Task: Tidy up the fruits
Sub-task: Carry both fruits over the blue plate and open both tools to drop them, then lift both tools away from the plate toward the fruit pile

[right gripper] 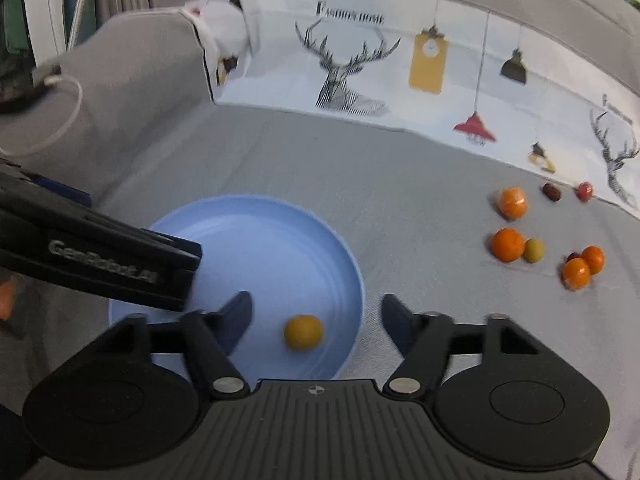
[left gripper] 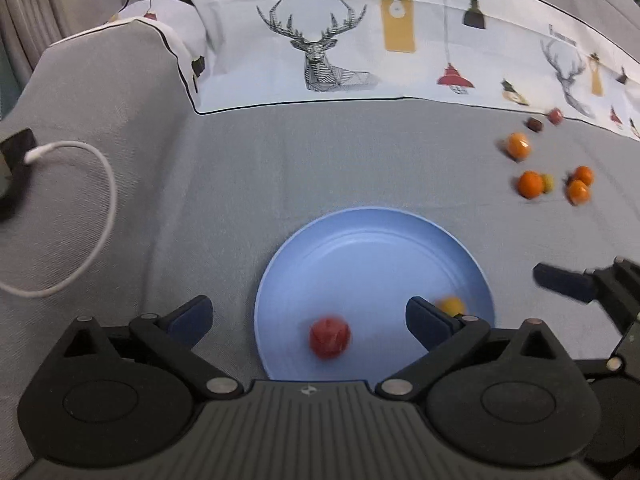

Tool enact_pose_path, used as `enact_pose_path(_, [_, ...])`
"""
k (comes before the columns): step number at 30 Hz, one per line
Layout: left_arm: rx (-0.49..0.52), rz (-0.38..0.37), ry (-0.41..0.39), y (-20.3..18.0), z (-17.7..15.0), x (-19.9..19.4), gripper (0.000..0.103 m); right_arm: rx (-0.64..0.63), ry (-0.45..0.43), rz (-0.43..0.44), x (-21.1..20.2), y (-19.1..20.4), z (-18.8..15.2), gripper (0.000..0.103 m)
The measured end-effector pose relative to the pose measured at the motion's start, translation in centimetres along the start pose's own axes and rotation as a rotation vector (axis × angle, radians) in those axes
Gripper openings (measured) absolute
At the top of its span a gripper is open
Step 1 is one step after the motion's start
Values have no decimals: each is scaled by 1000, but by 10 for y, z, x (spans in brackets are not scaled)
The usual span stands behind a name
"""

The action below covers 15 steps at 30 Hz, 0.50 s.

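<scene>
A light blue plate (left gripper: 372, 256) lies on the grey cloth. In the left wrist view a blurred red fruit (left gripper: 330, 338) rests on the plate between the wide-apart fingers of my left gripper (left gripper: 306, 312), which is open and touches nothing. A yellow fruit (left gripper: 452, 305) peeks from behind its right finger. In the right wrist view that yellow fruit (right gripper: 303, 332) lies loose on the plate (right gripper: 280, 232) under my right gripper (right gripper: 316, 308), also open. The left gripper's body (right gripper: 100, 264) hides the red fruit there.
To the right on the cloth lie several oranges (right gripper: 508, 245), a small green fruit (right gripper: 534, 250), a dark date (right gripper: 552, 192) and a small red fruit (right gripper: 585, 191). A white cable (left gripper: 100, 208) loops at the left. A deer-print cloth (left gripper: 320, 52) lines the back.
</scene>
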State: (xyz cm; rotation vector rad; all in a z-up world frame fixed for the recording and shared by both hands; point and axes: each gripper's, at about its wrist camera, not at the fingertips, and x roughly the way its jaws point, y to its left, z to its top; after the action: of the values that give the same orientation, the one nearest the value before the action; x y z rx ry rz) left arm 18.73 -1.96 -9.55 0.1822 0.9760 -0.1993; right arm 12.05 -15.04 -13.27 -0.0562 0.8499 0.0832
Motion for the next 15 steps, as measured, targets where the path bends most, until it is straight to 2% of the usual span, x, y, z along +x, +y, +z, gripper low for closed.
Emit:
enact_pose_path(2, [-7,8,2,1,-6,-14,103,-10,-4,7,-18,-1,-3,90])
enact_pose_path(7, [-31,19,35,6,-37,-58,103,4,17,49,-76,-1,-28,98])
enact_pose_path(11, [-75,28,25,12,-72,-98,103,37,5,64,-125,7,-54,102])
enact_pose_path(15, [-66,60,-2,8,-95,-126,103,11,-84,44,-155,18,-64,102])
